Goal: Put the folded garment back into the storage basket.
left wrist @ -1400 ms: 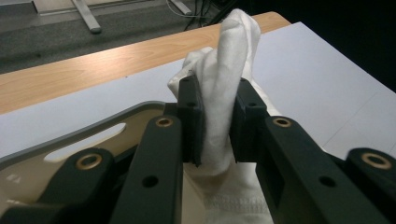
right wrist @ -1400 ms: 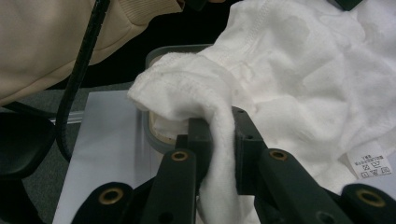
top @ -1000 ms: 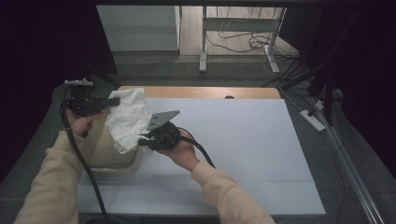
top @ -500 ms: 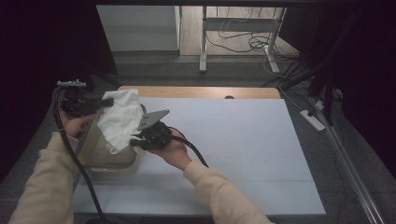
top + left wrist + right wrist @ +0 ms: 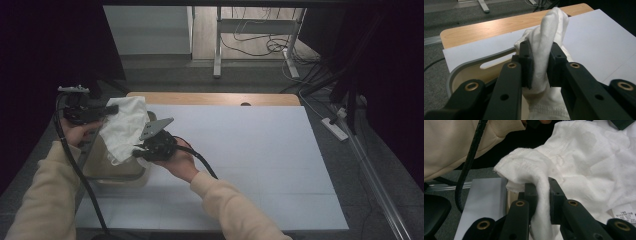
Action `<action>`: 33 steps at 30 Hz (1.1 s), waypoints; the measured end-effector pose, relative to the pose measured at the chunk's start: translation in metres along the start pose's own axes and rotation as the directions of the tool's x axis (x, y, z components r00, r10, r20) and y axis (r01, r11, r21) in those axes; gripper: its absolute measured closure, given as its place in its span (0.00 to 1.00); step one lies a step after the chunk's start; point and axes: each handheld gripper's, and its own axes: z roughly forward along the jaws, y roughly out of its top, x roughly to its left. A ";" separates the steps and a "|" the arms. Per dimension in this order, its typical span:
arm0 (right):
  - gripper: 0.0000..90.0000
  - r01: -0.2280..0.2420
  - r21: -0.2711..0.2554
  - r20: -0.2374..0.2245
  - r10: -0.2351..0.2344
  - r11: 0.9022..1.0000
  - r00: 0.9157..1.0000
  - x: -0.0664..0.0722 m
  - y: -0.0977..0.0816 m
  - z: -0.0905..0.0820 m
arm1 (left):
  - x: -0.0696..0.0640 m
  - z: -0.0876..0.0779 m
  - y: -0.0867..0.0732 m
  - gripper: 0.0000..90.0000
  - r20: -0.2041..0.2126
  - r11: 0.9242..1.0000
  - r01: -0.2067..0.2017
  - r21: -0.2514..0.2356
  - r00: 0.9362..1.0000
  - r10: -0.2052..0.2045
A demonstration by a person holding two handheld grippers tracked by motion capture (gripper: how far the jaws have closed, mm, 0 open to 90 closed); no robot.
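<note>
A white cloth [image 5: 125, 127] hangs stretched between my two grippers above a beige basket with a grey rim [image 5: 107, 172] at the table's left edge. My left gripper [image 5: 107, 111] holds its upper corner; in the left gripper view the cloth [image 5: 546, 50] is pinched between the black pads, left gripper [image 5: 540, 66] shut on it. My right gripper [image 5: 137, 152] grips the lower edge; the right gripper view shows a hemmed fold of cloth [image 5: 574, 165] clamped in the right gripper [image 5: 542, 202]. A care label [image 5: 626, 213] shows at lower right.
A white sheet [image 5: 260, 160] covers most of the table, with a wooden strip [image 5: 210, 98] along the far edge. The basket's rim [image 5: 474, 63] curves below the cloth. Desk legs and cables [image 5: 260, 45] lie on the floor beyond; a power strip [image 5: 336, 128] sits to the right.
Both hands have carried the cloth leftward, so it now hangs over the basket. The right gripper shifted left and slightly nearer the basket. Both grips stay the same.
</note>
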 end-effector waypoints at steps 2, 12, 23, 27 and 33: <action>0.89 0.000 0.003 -0.002 0.000 1.000 1.000 0.000 0.001 0.002 | 0.001 0.000 0.000 0.84 -0.001 1.000 0.001 0.000 1.000 -0.001; 0.89 -0.001 0.022 -0.009 0.001 1.000 1.000 0.000 0.003 0.014 | 0.010 0.002 -0.006 0.84 -0.006 1.000 0.006 0.018 1.000 -0.005; 0.89 0.004 0.033 -0.025 -0.003 0.999 1.000 0.001 0.009 0.033 | 0.020 0.006 -0.007 0.84 -0.018 0.999 0.006 0.041 1.000 -0.005; 0.89 -0.002 0.039 -0.031 0.003 0.999 1.000 0.000 0.007 0.038 | 0.022 0.010 -0.008 0.84 -0.016 0.999 0.008 0.052 1.000 -0.007; 0.89 -0.017 0.047 -0.039 0.019 0.999 0.999 -0.003 0.001 0.044 | 0.025 0.021 -0.013 0.84 -0.024 0.997 0.006 0.081 1.000 -0.004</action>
